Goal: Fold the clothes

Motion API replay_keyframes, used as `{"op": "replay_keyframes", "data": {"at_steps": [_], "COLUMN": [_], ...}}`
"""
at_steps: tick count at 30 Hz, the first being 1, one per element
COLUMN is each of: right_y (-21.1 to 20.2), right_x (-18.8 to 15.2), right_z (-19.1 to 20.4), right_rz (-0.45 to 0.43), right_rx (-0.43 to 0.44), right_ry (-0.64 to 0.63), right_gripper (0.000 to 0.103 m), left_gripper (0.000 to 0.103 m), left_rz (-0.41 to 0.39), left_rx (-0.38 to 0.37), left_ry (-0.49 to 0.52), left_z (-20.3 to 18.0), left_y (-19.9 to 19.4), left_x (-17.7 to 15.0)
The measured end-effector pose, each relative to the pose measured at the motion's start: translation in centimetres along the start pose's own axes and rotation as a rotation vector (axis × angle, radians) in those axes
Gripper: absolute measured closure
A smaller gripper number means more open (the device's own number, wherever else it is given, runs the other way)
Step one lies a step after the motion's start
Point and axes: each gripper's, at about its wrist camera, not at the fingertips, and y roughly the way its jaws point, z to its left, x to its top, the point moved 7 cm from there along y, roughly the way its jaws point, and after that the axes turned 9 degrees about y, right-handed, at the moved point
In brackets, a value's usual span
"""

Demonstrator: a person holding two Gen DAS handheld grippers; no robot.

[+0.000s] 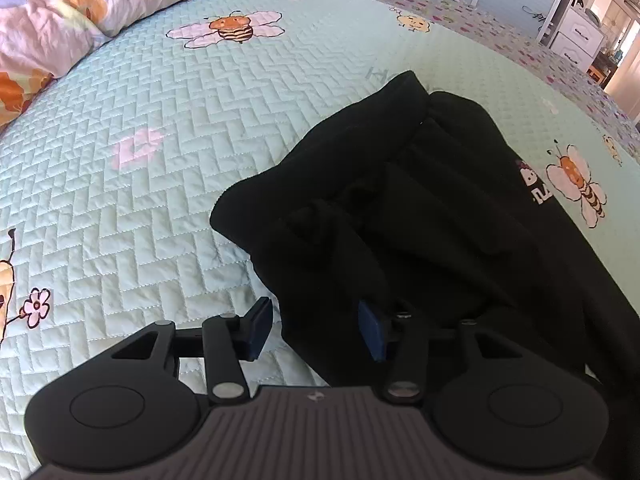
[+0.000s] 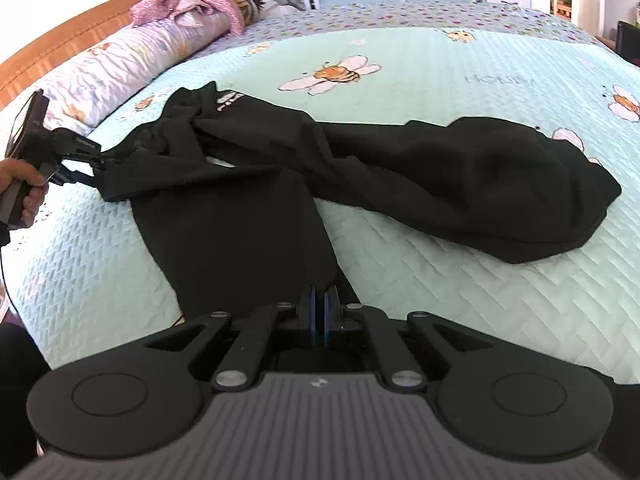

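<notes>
A black garment (image 1: 420,200) with a small white print lies crumpled on the mint bee-patterned bedspread (image 1: 160,200). My left gripper (image 1: 316,332) stands open at its near edge. The left pad is clear of the cloth, and a fold of it hangs between the jaws against the right pad. In the right wrist view the garment (image 2: 440,184) stretches across the bed, one long part running toward me. My right gripper (image 2: 320,304) is shut on the end of that part. The left gripper (image 2: 98,164), held by a hand (image 2: 28,192), is at the garment's far left end.
A floral duvet (image 1: 52,12) lies rolled along the left side, in front of an orange headboard (image 2: 72,28). Pink and grey clothes (image 2: 192,4) are piled at the bed's far end. White drawers (image 1: 580,36) stand beyond the bed. Bare bedspread (image 2: 500,300) lies right of the garment.
</notes>
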Motion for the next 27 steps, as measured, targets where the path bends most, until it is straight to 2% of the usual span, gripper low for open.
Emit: {"op": "replay_keyframes", "data": {"at_steps": [10, 19, 27], "right_y": [1.2, 1.9, 2.1], "right_x": [-0.7, -1.0, -1.1], "right_z": [-0.2, -0.3, -0.1], "right_rz": [0.02, 0.037, 0.043], "right_rx": [-0.048, -0.071, -0.078], "right_ry": [0.048, 0.058, 0.055], "right_gripper": [0.093, 0.091, 0.084], "left_gripper": [0.049, 0.048, 0.048], "left_rz": [0.002, -0.018, -0.026], "left_rx": [0.005, 0.059, 0.087], "left_ry": [-0.011, 0.018, 0.028], "left_z": [0.3, -0.1, -0.3], "left_y": [1.0, 1.0, 0.8], "left_x": [0.1, 0.4, 0.4]}}
